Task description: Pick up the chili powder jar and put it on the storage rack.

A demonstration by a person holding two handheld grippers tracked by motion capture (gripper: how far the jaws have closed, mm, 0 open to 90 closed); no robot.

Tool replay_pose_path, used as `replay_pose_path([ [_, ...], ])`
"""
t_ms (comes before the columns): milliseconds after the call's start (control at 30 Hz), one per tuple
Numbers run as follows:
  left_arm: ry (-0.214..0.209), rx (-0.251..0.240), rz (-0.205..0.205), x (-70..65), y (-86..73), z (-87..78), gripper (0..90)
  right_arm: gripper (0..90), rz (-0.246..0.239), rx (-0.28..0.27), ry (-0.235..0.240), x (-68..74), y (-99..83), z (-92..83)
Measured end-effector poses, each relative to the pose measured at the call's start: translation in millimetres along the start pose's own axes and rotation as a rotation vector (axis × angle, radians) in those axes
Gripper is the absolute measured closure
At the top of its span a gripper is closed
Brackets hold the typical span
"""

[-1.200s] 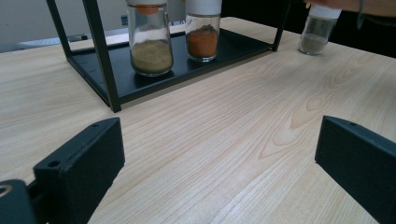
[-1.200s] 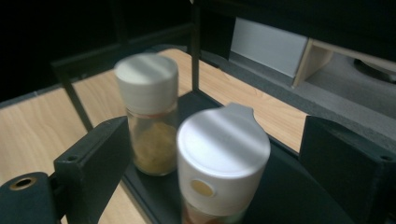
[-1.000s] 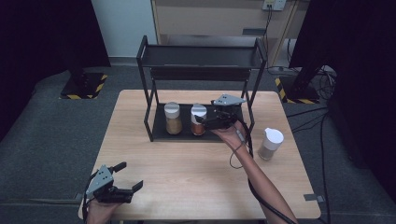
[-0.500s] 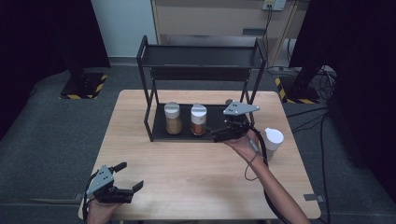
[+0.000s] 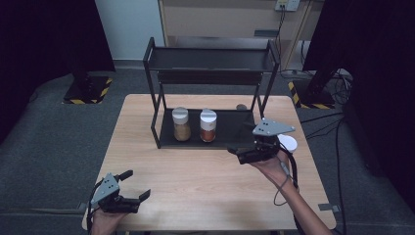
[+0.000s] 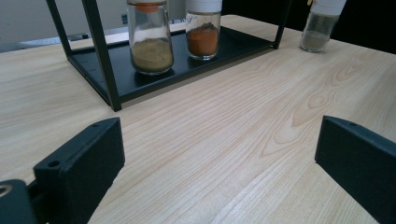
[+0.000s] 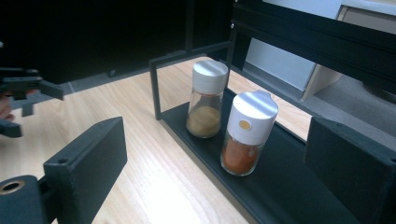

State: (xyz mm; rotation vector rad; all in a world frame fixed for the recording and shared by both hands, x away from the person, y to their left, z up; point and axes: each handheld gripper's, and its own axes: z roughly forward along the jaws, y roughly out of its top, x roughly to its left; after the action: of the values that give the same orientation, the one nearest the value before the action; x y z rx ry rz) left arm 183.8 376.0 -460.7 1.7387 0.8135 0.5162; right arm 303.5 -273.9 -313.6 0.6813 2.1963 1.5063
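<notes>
Right hand-held gripper [image 5: 234,152] half covering the white-capped jar [image 5: 288,143] behind it.

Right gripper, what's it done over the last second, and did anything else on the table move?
The right gripper has let go of the orange spice jar on the rack's bottom shelf; its jaws have just been opening, and it has pulled back off the rack toward the table's near right, empty. The tan spice jar, the jar off the rack and the left gripper stayed put.

Dim room, table lit evenly from above; soft shadows, perhaps slight blur near frame edges.
</notes>
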Motion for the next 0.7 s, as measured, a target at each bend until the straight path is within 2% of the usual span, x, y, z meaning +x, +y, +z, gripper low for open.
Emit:
replay_pose_path([
  [300, 0.002, 0.001, 0.001, -0.4, 0.2, -0.1, 0.5, 6.4, 0.047, -0.050, -0.018, 6.4, -24.2, -35.0],
  [367, 0.002, 0.001, 0.002, -0.4, 0.2, -0.1, 0.5, 6.5, 0.054, -0.050, -0.037, 8.6, -31.1, -45.6],
  [700, 0.002, 0.001, -0.001, -0.2, 0.0, 0.2, 0.5, 6.6, 0.070, -0.059, -0.075, 13.3, -47.2, -75.0],
])
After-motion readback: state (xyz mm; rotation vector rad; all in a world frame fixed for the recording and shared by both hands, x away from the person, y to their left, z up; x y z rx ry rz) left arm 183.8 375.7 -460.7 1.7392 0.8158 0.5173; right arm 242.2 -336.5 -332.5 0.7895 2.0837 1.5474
